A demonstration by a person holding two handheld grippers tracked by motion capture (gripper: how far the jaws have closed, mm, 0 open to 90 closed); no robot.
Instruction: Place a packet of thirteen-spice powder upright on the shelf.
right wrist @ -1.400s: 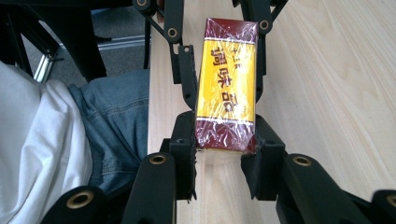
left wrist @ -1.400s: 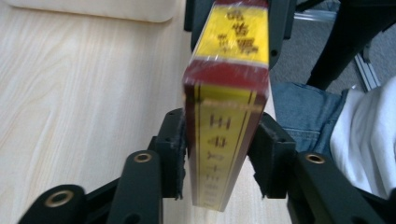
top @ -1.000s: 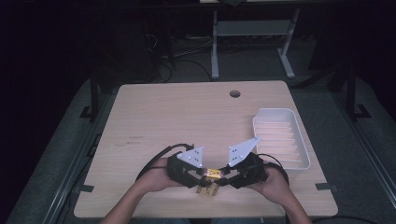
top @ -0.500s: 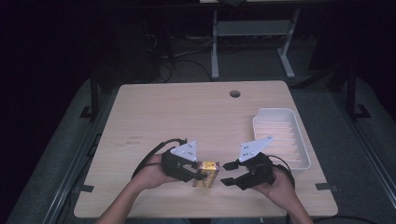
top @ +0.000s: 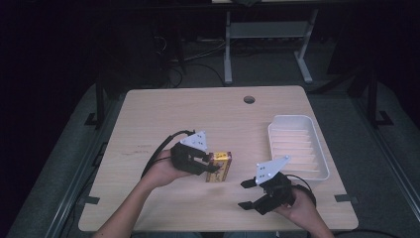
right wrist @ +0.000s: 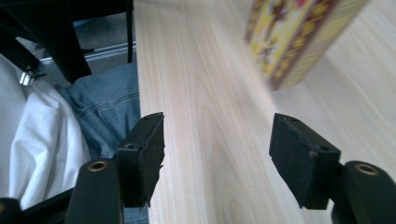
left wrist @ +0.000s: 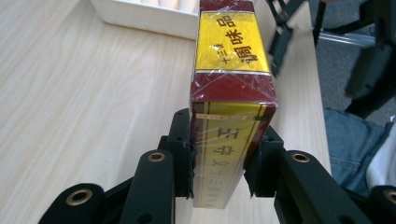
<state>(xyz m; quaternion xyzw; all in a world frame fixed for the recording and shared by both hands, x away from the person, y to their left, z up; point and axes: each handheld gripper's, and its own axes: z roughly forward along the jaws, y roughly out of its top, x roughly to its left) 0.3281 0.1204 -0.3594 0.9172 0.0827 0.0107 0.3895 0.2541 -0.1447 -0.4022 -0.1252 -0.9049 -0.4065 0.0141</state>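
Observation:
A yellow and dark red wrapped box (top: 221, 166) with printed characters hangs just above the table near its front middle. My left gripper (top: 210, 166) is shut on it; in the left gripper view both pads clamp the near end of the box (left wrist: 231, 88) from either side. My right gripper (top: 244, 194) hovers to the right and nearer the front edge. Its jaws have just been opening and stand apart with nothing between them. In the right gripper view its fingertips (right wrist: 144, 144) frame bare wood, and the box (right wrist: 294, 37) shows blurred beyond them.
A white ribbed tray (top: 297, 146) lies at the right side of the wooden table (top: 208, 114). A round cable hole (top: 249, 99) sits near the far edge. The person's lap lies just past the front edge in the right gripper view.
The right gripper has let go of the box, opened, and drawn back to the right and toward the front edge. The left gripper has carried the box a little farther from the person.

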